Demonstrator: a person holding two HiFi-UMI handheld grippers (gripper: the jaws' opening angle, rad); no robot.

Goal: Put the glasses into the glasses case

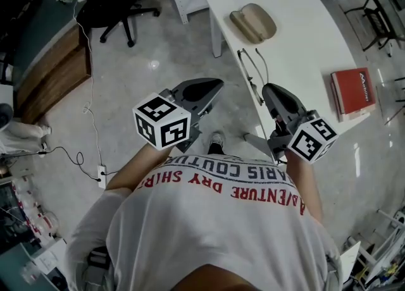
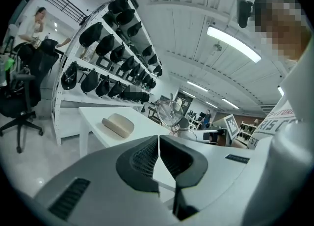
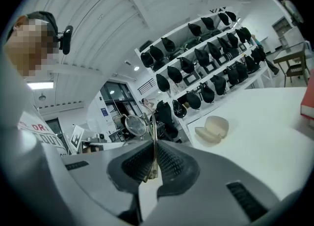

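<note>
Pinching one temple of the thin wire-framed glasses (image 3: 135, 126), my right claw (image 3: 154, 146) is closed tight on it, and the round lenses stick out past the tips by the edge of the white table (image 1: 297, 37). Farther along that table lies the beige clamshell glasses case (image 1: 253, 23), open. My left claw (image 2: 158, 140) is closed on nothing. A red book (image 1: 353, 92) lies off to the right.

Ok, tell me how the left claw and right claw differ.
The right claw is shut on a temple of the thin wire-framed glasses; the left claw is shut on nothing. The right claw hangs at the white table's edge; the left claw hangs over the grey floor. Both point roughly towards the open beige glasses case.
</note>
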